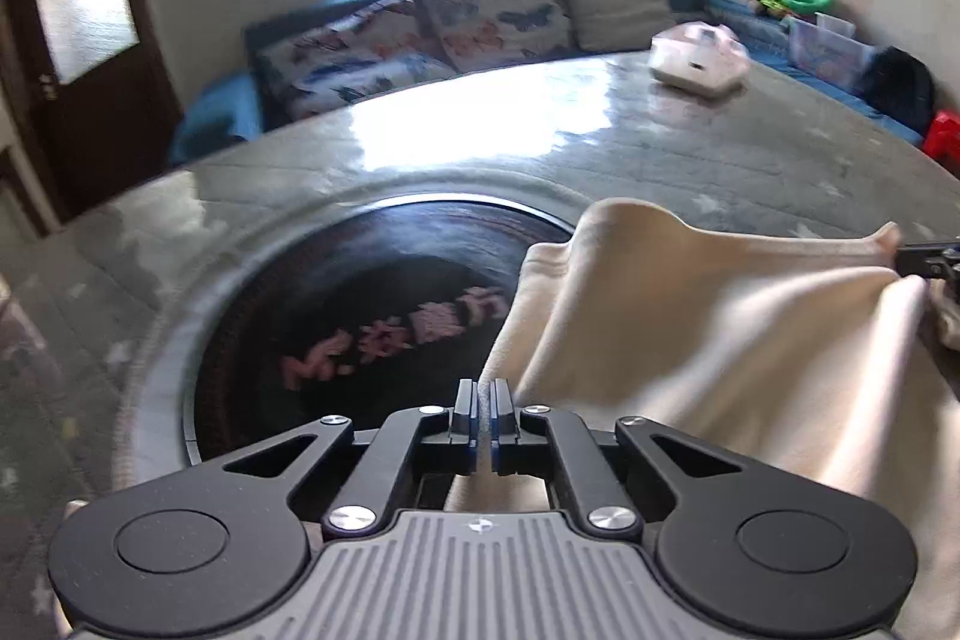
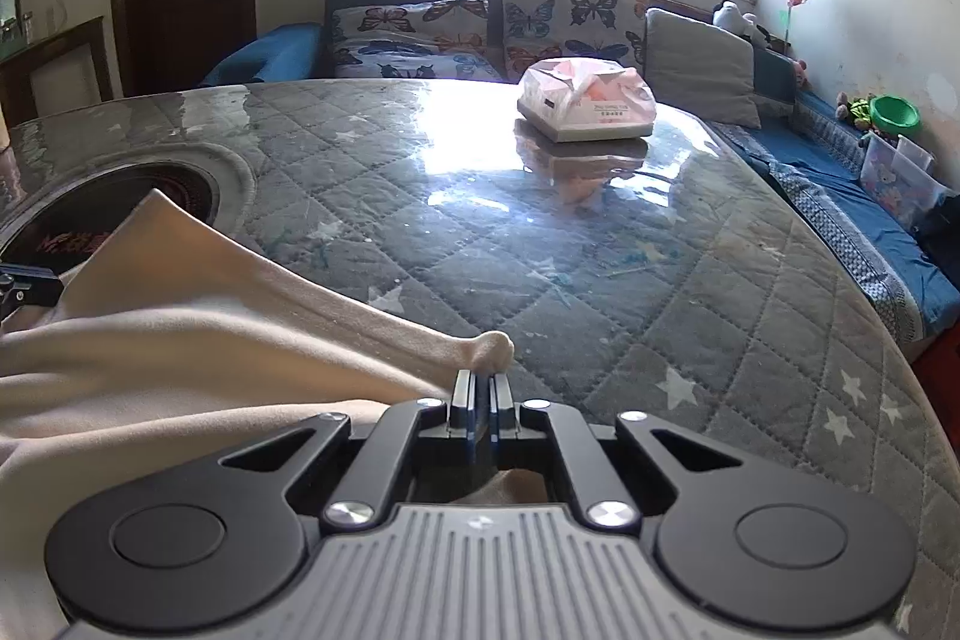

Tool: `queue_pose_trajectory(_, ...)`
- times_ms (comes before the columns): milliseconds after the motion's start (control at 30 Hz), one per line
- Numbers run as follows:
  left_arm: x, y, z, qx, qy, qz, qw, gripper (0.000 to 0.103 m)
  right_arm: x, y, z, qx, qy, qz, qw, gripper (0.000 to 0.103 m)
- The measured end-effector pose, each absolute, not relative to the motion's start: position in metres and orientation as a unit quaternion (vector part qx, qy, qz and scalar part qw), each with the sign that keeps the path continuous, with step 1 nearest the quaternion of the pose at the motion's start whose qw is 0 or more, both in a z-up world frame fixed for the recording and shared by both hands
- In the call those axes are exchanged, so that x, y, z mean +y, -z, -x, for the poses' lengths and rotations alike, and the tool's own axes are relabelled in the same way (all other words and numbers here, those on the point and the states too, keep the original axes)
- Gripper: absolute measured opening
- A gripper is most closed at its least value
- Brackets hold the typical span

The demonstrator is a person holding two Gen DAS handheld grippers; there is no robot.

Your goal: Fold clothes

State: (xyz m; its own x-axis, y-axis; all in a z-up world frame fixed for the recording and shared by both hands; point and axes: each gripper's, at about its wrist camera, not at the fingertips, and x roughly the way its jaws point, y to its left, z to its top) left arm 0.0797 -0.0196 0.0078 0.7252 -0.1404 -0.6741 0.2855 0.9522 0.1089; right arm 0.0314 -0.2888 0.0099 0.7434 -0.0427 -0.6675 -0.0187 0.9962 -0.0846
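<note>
Over the quilted table [image 2: 540,232] I pinch both the left gripper [image 1: 484,394] and right gripper [image 2: 483,388] closed on the cream garment [image 1: 720,340], stretching its edge taut for folding.

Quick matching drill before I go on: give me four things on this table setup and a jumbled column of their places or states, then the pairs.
1. cream garment
2. tissue pack
3. dark round inset
4. left gripper

A. far side of the table, near the sofa
B. shut on a cloth edge
C. stretched between both grippers
D. partly covered by fabric

Pairs: 1-C, 2-A, 3-D, 4-B
</note>
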Motion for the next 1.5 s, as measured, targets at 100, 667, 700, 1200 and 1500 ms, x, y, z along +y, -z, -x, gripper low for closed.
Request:
queue_pose_trajectory(100,-0.005,-0.014,-0.078,0.337,0.075,-0.088,0.934,0.004,-0.283,-0.011,-0.036,0.355,-0.006,0.047,0.933,0.004)
queue_pose_trajectory(667,0.000,-0.013,-0.140,0.371,0.091,-0.053,0.922,0.030,-0.272,-0.012,-0.072,0.371,-0.046,0.039,0.927,0.008)
queue_pose_trajectory(700,-0.002,-0.011,-0.144,0.372,0.094,-0.055,0.922,0.030,-0.272,-0.012,-0.074,0.372,-0.049,0.039,0.926,0.008)
queue_pose_trajectory(1200,0.041,-0.002,-0.159,0.346,-0.025,-0.073,0.935,0.002,-0.235,-0.016,-0.142,0.346,-0.079,0.067,0.932,0.004)
queue_pose_trajectory(1500,0.053,-0.015,-0.155,0.343,-0.036,-0.047,0.938,0.014,-0.227,-0.025,-0.143,0.341,-0.101,0.074,0.932,0.010)
